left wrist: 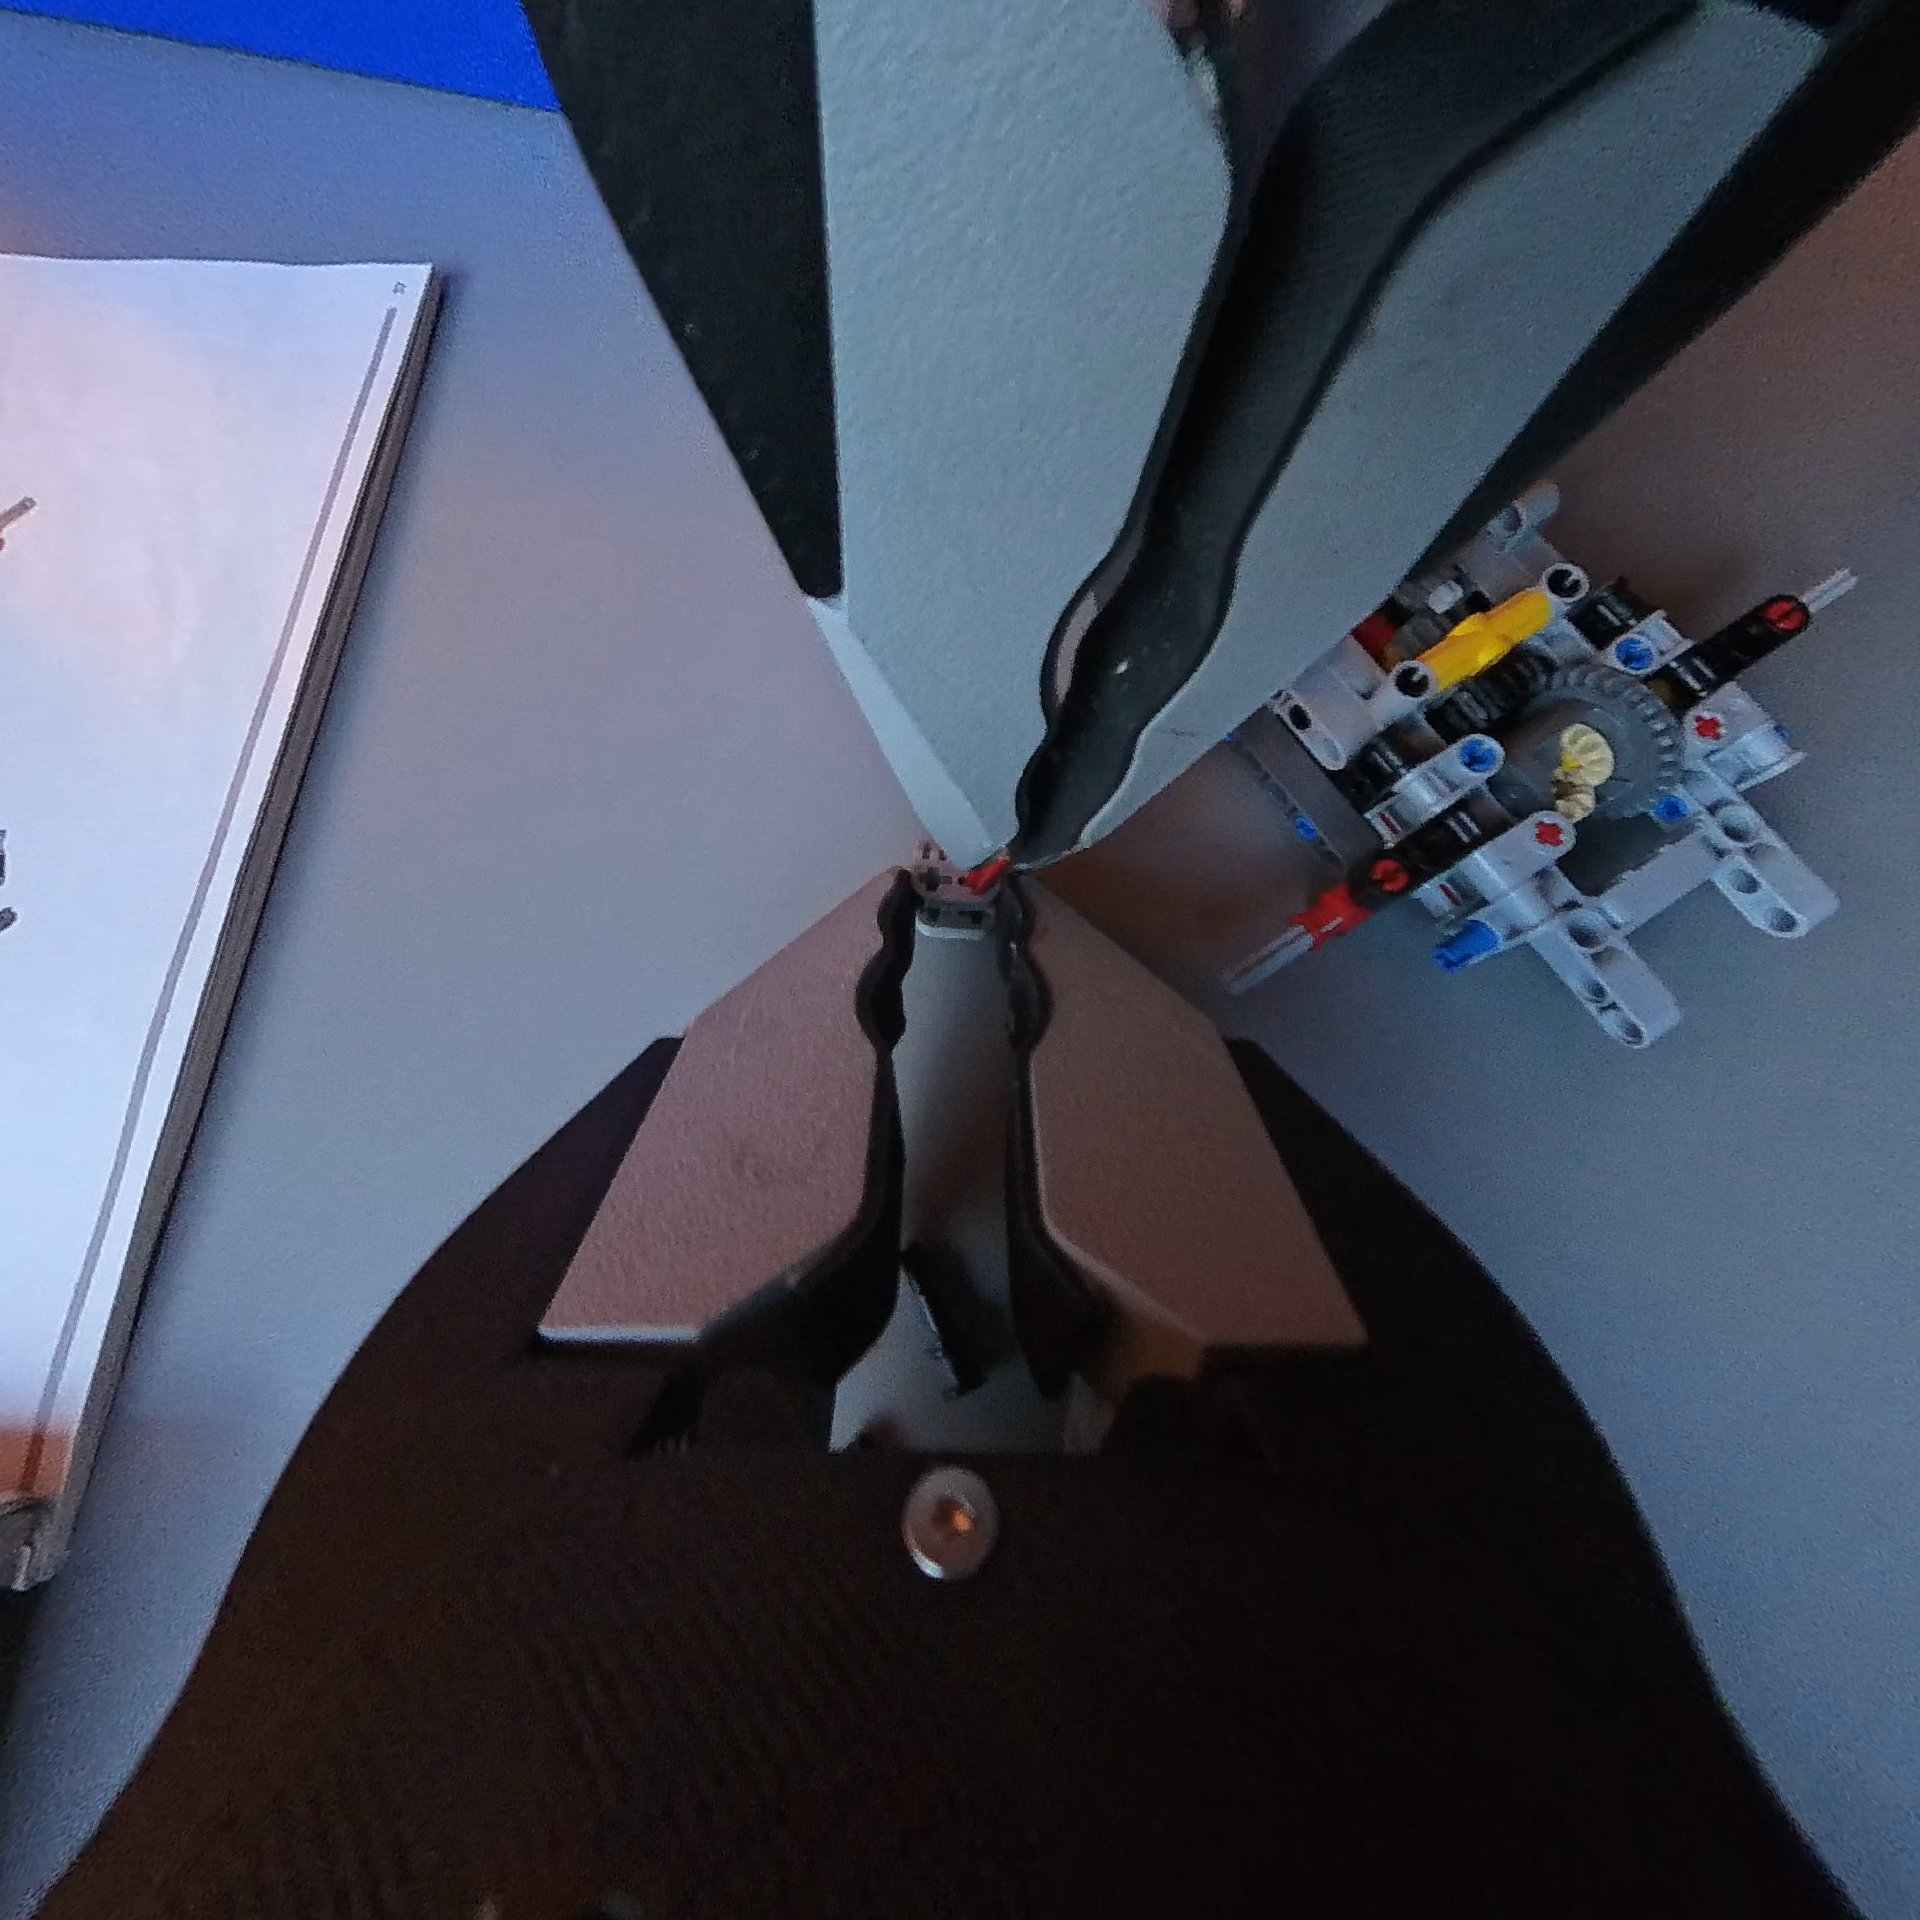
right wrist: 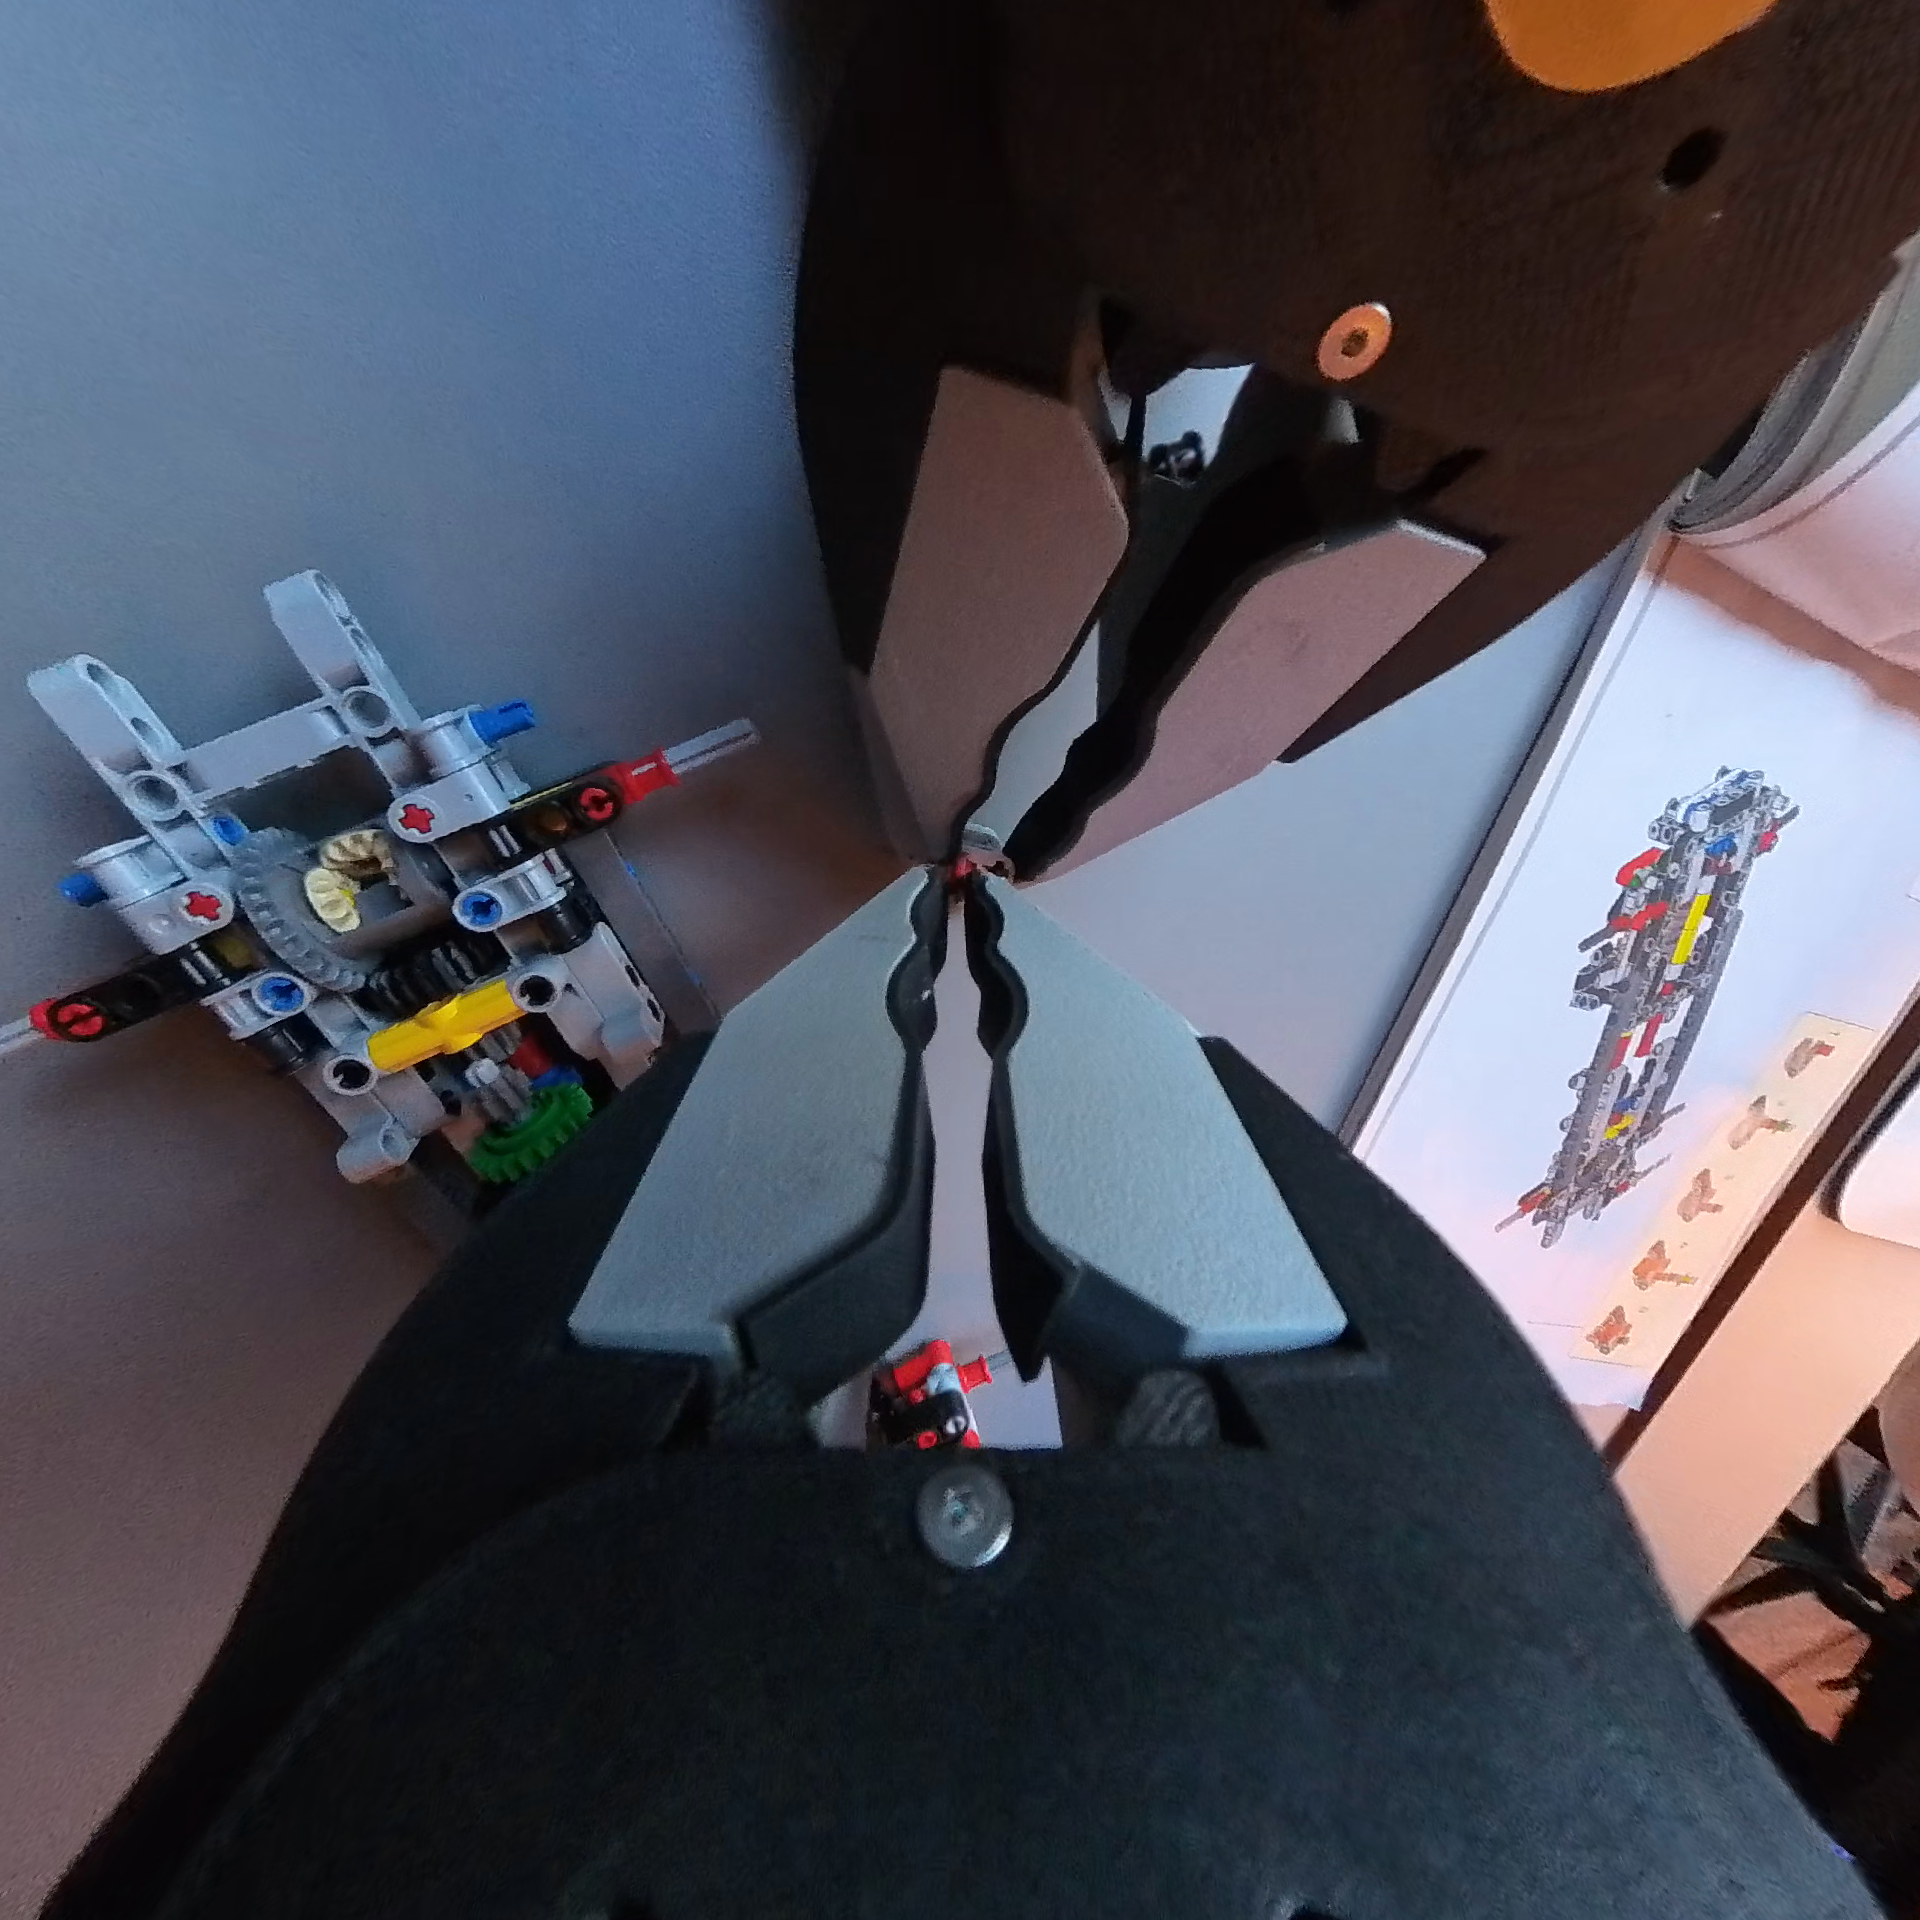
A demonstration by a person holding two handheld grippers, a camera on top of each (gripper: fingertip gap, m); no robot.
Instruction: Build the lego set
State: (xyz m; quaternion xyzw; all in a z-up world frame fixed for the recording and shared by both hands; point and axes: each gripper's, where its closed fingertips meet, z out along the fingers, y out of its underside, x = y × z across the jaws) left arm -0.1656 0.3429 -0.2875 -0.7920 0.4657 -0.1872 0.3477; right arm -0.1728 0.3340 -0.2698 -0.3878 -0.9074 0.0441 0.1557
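The left gripper [left wrist: 951, 899] clenched a small grey plastic connector [left wrist: 943, 891]; the right gripper [right wrist: 956, 883] pinched a red pin [right wrist: 961, 871]. Coaxial alignment was advisable before pressing.

Two grippers [left wrist: 956, 894] [right wrist: 961, 883], one brick model [left wrist: 1548, 769], one open booklet [left wrist: 197, 644], one small grey piece [left wrist: 940, 883], one red pin [left wrist: 985, 876].

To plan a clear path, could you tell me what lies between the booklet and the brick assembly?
Both views show the left gripper and right gripper meeting tip to tip there, a small grey piece and red pin at their jaws.
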